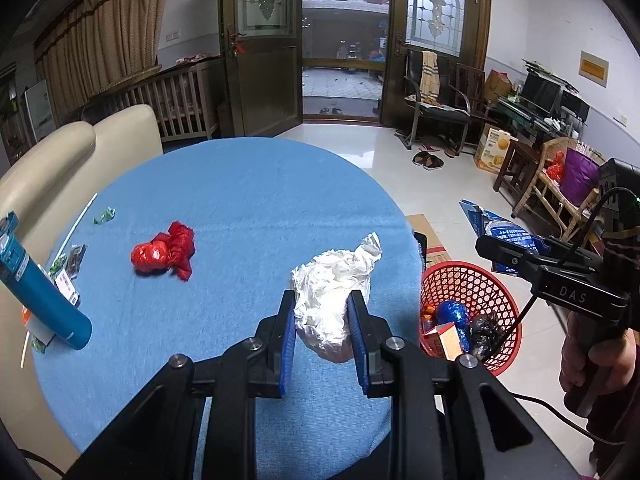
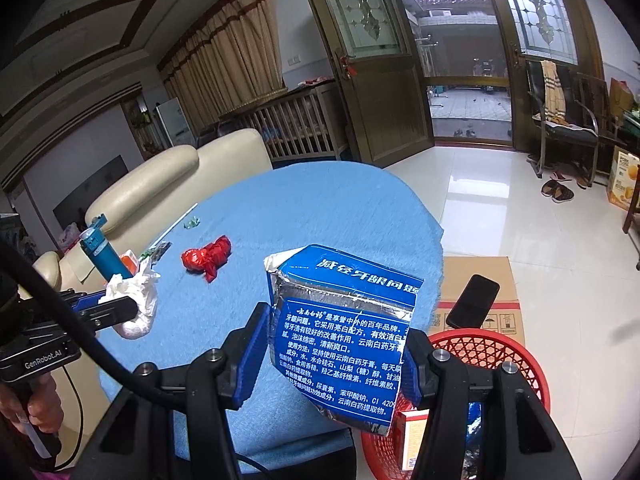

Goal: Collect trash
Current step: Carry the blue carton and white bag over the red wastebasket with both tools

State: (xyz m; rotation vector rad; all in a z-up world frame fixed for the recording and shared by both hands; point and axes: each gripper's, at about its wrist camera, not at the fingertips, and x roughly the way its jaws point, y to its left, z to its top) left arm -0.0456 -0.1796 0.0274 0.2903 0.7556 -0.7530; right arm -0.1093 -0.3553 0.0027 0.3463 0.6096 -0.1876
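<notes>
Beside the table's (image 1: pixel 240 184) right edge, the red basket (image 1: pixel 502 300) already held some trash; the left gripper (image 1: pixel 322 344) gripped a white wad (image 1: pixel 332 300), the right gripper (image 2: pixel 328 360) a blue carton (image 2: pixel 344 328); a red wad (image 1: pixel 164 254) remained.

I get daylight from the doorway (image 1: pixel 345 40), glare on the floor (image 2: pixel 472 184), dim corners, and heavy fisheye bending at edges.

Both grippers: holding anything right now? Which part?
Left gripper is shut on the white crumpled wrapper, pinched at its lower sides. Right gripper clamps the torn blue toothpaste box across its side edges.
</notes>
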